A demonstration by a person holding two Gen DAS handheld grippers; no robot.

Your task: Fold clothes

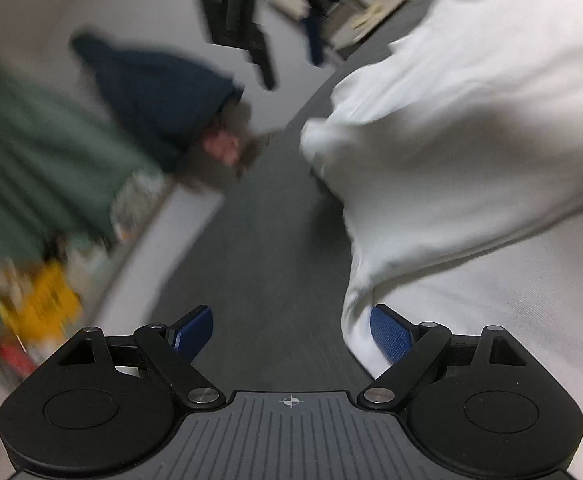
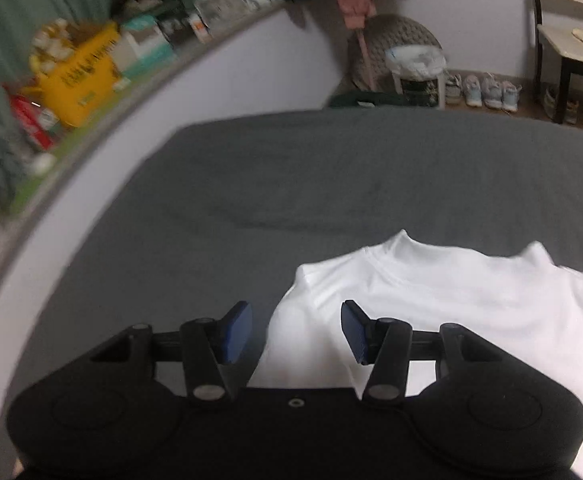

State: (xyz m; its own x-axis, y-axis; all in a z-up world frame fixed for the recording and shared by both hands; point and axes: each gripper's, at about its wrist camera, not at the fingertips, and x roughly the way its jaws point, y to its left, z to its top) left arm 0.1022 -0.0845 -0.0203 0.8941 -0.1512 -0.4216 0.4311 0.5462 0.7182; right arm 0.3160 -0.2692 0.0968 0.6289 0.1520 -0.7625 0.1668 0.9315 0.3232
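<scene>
White shirt (image 2: 431, 312) lies on the grey bed (image 2: 291, 168), collar end pointing away from the right wrist camera, body running back toward and under the right gripper (image 2: 296, 330). Its long axis looks roughly in line with that gripper's pointing direction. Right jaws part-spread, nothing pinched; the shirt's near left edge, probably shoulder or folded sleeve, sits right below and between the pads, no clear contact.

Left gripper (image 1: 291, 336) has jaws spread wide, empty. In the left wrist view the white shirt (image 1: 471, 140) bulks up on the camera's right side, cloth touching or just beside the right-hand pad (image 1: 391, 338); bare bed (image 1: 259, 240) ahead between the jaws. View is motion-blurred, so contact can't be settled.

Judgement: right gripper is better placed, the edge is already between its jaws; left must shift toward the cloth on its right.

Containers: yellow bag (image 2: 79, 88) on the ledge beside the bed, contents not readable; a small bin (image 2: 417, 76) on the floor with a pale liner, contents unclear. Shoes (image 2: 487, 92) line the wall
</scene>
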